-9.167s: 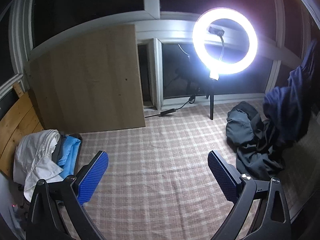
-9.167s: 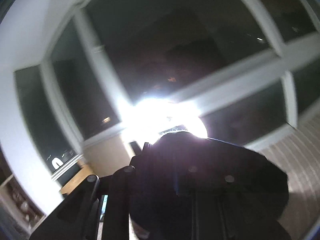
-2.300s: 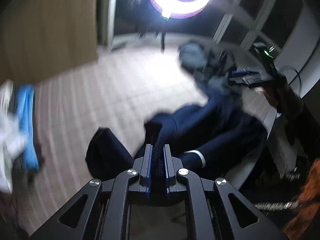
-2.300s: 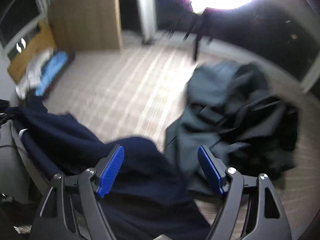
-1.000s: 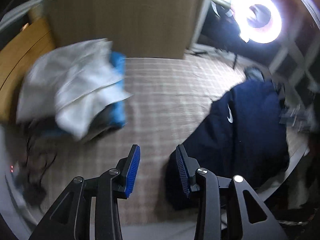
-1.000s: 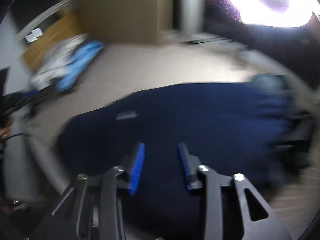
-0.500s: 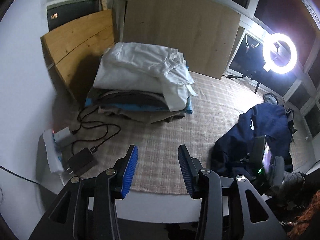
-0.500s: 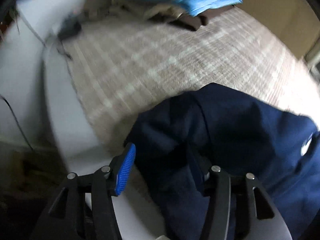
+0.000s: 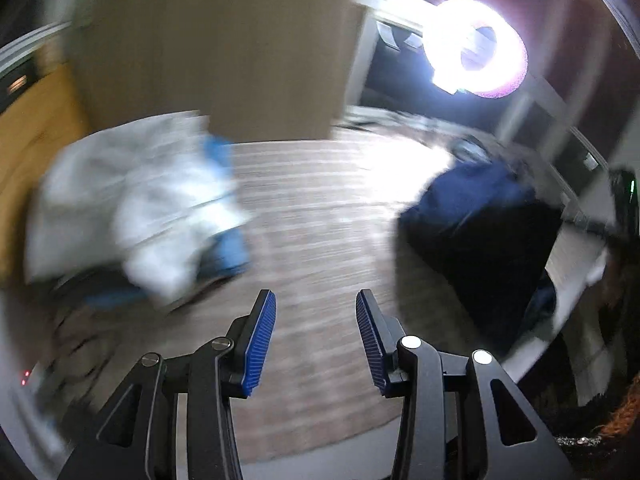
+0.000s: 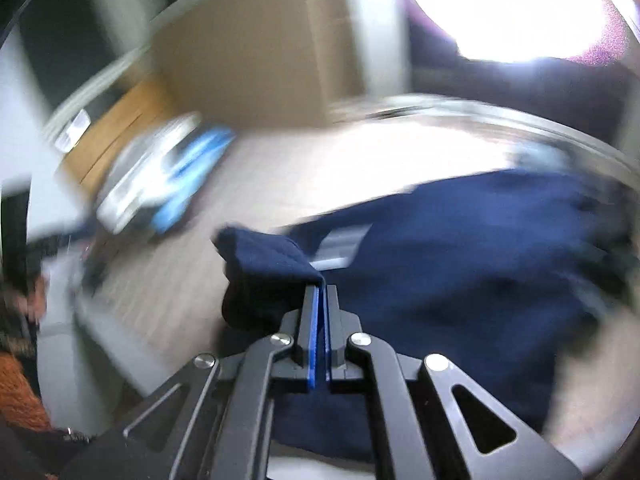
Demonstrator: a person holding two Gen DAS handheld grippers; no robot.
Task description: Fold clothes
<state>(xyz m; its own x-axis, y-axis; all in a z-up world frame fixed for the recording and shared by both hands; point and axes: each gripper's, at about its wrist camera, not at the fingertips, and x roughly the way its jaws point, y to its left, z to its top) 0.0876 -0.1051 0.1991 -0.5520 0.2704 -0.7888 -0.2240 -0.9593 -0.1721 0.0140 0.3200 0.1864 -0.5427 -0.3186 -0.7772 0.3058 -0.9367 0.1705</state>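
A blurred pile of white and blue clothes (image 9: 144, 208) lies at the left edge of the checked mat (image 9: 316, 216), in front of a wooden board (image 9: 216, 48). The left gripper (image 9: 316, 336) hangs over the bare middle of the mat, jaws parted with nothing between them. The navy garment (image 10: 472, 264) spreads over the mat's right side below the ring light (image 9: 476, 54). The right gripper (image 10: 321, 292) is clenched on a bunched edge of it.
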